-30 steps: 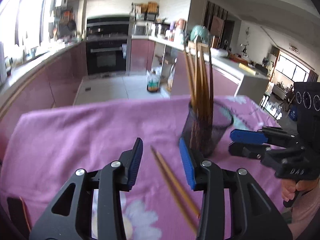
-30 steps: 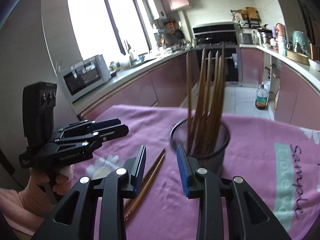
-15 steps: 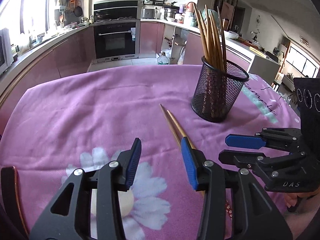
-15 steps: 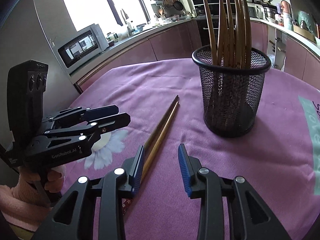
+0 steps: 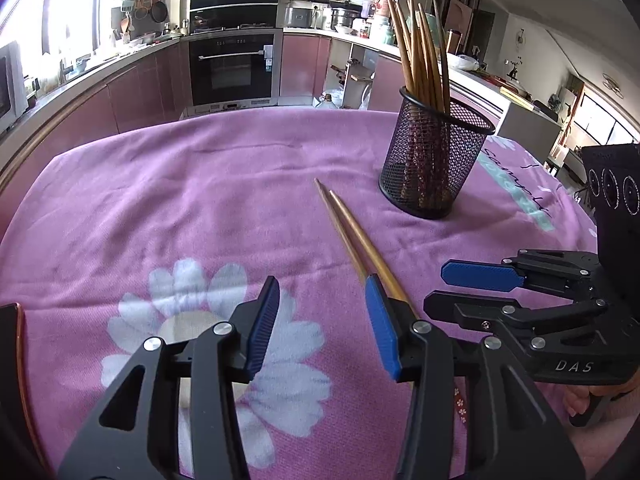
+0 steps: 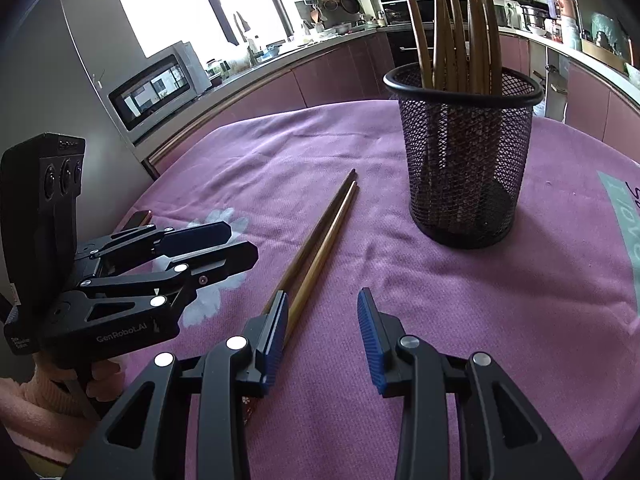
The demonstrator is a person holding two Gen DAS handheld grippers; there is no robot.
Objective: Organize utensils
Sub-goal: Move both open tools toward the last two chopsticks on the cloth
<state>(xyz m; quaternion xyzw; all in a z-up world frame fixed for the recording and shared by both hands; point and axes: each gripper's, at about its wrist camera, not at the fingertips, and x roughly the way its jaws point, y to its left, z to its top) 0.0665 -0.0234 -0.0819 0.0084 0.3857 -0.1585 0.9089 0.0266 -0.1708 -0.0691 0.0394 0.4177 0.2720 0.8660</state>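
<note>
Two loose wooden chopsticks (image 5: 352,232) (image 6: 324,232) lie side by side on the purple cloth. Beyond them stands a black mesh cup (image 5: 434,160) (image 6: 464,152) with several chopsticks (image 5: 420,52) upright in it. My left gripper (image 5: 320,304) hovers low over the cloth; its jaws are opening with nothing between them, and its right finger covers the near ends of the pair. My right gripper (image 6: 323,312) is open and holds nothing, with the pair running under its left finger. Each gripper shows in the other's view: the right (image 5: 436,288), the left (image 6: 242,244).
The purple cloth (image 5: 200,220) has white flower prints and covers the table. A dark flat object with a copper edge (image 5: 14,344) (image 6: 140,216) lies at the table's left edge. A hand in a pink sleeve (image 6: 36,408) holds the left gripper. Kitchen counters and an oven stand behind.
Both grippers have come down toward the cloth, mostly in the first half second, and both cameras look down on the loose pair more steeply. Both pairs of jaws stand slightly wider.
</note>
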